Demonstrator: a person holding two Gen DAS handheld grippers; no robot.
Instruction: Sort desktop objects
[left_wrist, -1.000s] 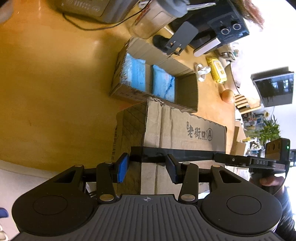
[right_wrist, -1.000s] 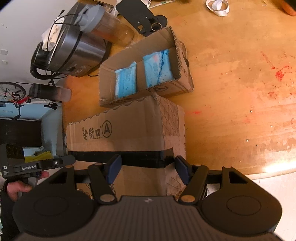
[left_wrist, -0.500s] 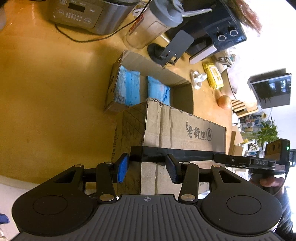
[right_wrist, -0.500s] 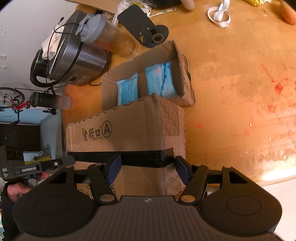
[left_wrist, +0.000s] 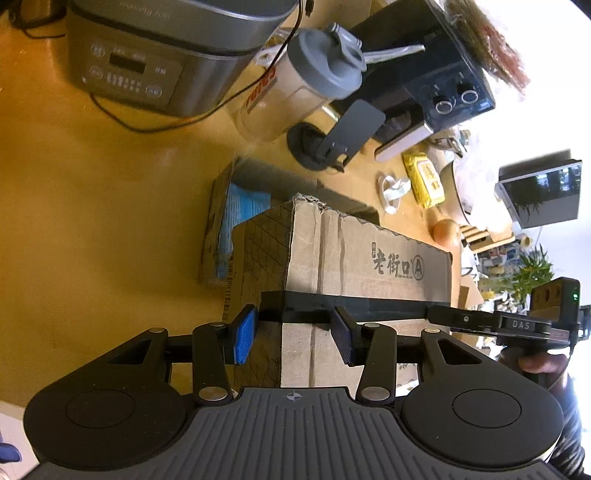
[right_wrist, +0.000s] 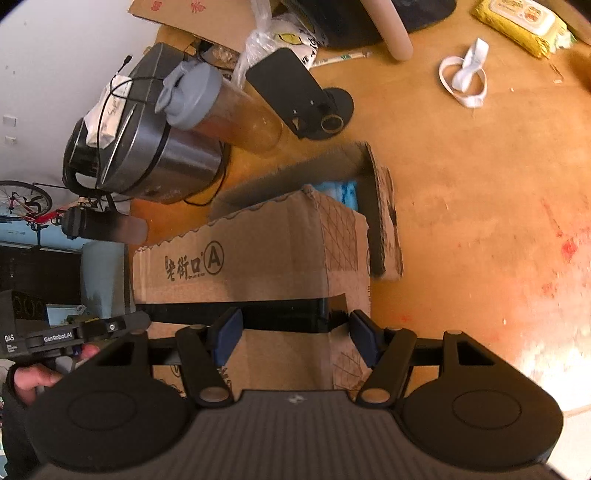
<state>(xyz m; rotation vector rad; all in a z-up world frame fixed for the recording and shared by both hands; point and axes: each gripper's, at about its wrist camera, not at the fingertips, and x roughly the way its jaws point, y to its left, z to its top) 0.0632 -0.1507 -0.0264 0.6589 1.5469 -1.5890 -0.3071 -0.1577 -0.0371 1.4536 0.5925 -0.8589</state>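
The large closed brown cardboard box sealed with black tape (left_wrist: 365, 266) is being carried between both tools. The left gripper (left_wrist: 291, 334) is being held with jaws wide apart straddling the box's left corner; firm pad contact cannot be told. The right gripper (right_wrist: 293, 338) is likewise being held open astride the right corner, the pads just beside the cardboard.

Progress is being judged as mid-task: the box is being brought close over the open shallow cardboard tray (right_wrist: 384, 218), in which blue plastic packets (left_wrist: 236, 218) are lying. The yellow wipes pack (right_wrist: 517, 22) and white strap loop (right_wrist: 465, 81) are lying unsorted, far off.

The wooden tabletop (right_wrist: 480, 221) is being left open to the right. Behind, the grey-lidded shaker bottle (left_wrist: 295, 88), black phone stand (right_wrist: 295, 96) and silver rice cooker (left_wrist: 147, 55) are crowding the tray's far edge.
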